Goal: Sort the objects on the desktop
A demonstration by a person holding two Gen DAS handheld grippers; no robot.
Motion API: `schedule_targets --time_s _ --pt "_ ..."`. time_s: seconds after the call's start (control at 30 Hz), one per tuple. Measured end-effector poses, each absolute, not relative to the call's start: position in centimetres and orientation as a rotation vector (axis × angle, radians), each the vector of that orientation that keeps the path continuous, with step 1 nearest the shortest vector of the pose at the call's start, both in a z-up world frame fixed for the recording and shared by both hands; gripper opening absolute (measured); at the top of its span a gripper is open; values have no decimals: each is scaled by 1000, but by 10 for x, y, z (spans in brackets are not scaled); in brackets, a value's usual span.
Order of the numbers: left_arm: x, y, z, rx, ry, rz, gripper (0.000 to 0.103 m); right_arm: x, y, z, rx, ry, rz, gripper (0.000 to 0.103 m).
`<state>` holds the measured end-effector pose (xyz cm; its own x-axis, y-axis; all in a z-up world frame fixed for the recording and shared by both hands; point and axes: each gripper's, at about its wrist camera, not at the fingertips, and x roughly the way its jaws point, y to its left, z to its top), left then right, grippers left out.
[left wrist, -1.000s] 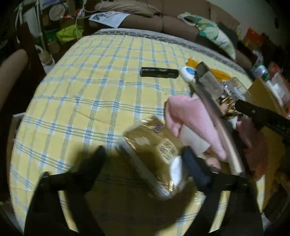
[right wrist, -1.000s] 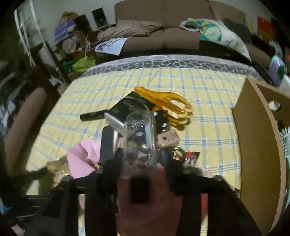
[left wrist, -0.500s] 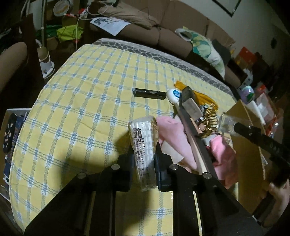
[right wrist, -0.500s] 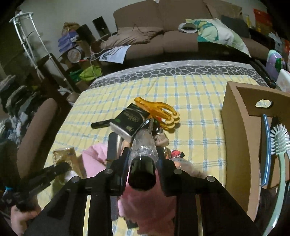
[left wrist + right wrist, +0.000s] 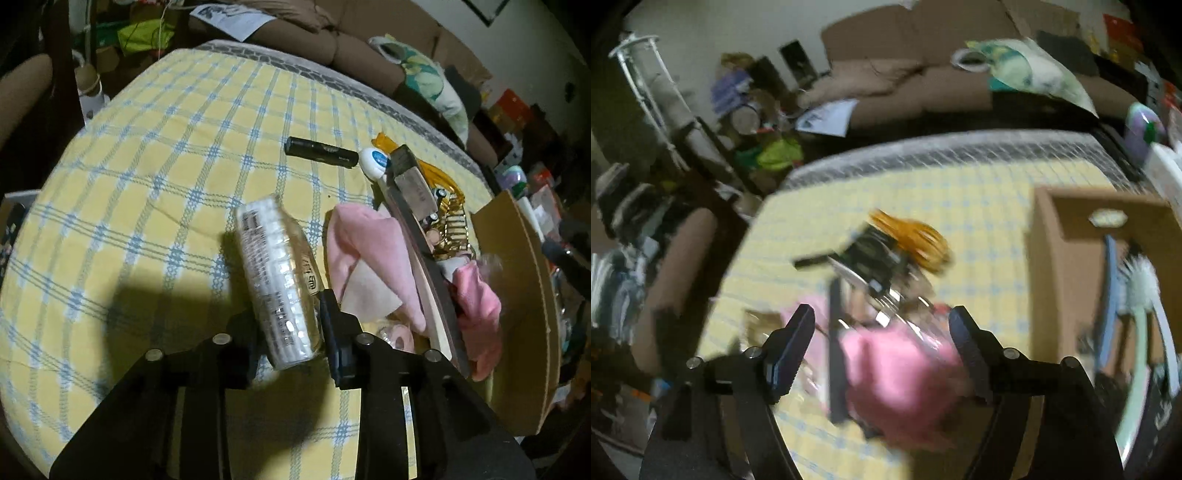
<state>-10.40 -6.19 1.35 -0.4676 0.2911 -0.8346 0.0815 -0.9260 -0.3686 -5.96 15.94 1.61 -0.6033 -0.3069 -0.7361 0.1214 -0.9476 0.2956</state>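
Here yellow-blue checked bench (image 5: 155,192), brown sofa (image 5: 908,88) behind; left gripper (image 5: 291,332) fingers pinch plastic-wrapped packet (image 5: 277,280) above cloth, right gripper (image 5: 882,347) fingers spread over blurred pink cloth (image 5: 897,376), cardboard box (image 5: 1067,258) right

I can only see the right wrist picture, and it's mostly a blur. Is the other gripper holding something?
Observer: Yes. The left gripper is shut on a clear-wrapped packet with small printed text on its side.
Operator: And that black streak near the orange thing, what is it?
Observer: In the left wrist view it is a black tube lying on the checked tablecloth, next to a round white-and-blue case.
Operator: Anything shiny near the pink cloth?
Observer: Yes, a gold-coloured ribbed item sits just beyond the pink cloth, on the far side of a long dark board.
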Motion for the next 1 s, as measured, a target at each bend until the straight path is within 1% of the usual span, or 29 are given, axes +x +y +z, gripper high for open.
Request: schedule_targets --time_s 0.03,0.1,0.13,0.23,0.33,0.4,0.47,0.5,0.53,0.6,0.67,0.73,0.83,1.0 --pt "-104 -64 13 -1538 -591 2516 19 -72 149 15 1256 -302 -2581 79" --pt "-102 -68 15 -1514 -640 2502 17 -99 132 6 1298 -296 -2541 79" --pt "-101 -69 17 -1503 -646 2503 17 -121 123 -3 1349 -325 -2505 79" --pt "-100 -76 26 -1457 -658 2525 17 -165 108 -26 1487 -332 -2485 79" --pt "-101 -83 31 -1438 -694 2525 17 -197 102 -51 1641 -294 -2479 80" --pt "-102 -87 33 -1429 -710 2522 17 -207 102 -53 1642 -279 -2506 81" --pt "-104 -89 35 -1419 -723 2512 17 -218 100 -62 1721 -289 -2460 81" --pt "-104 -91 37 -1414 -727 2510 17 -221 98 -67 1755 -274 -2433 81" --pt "-104 -91 38 -1407 -732 2508 17 -225 94 -74 1811 -203 -2418 82" --pt "-103 -93 41 -1389 -748 2501 17 -228 86 -78 1825 -108 -2408 82" --pt "-102 -93 44 -1376 -756 2500 17 -226 87 -77 1808 -115 -2409 75" --pt "-101 -93 47 -1366 -761 2498 17 -218 91 -69 1739 -152 -2431 58" --pt "-99 -92 53 -1339 -767 2497 17 -203 101 -51 1642 -174 -2470 55" --pt "-95 -84 65 -1301 -753 2487 17 -166 118 -9 1482 -247 -2452 55"
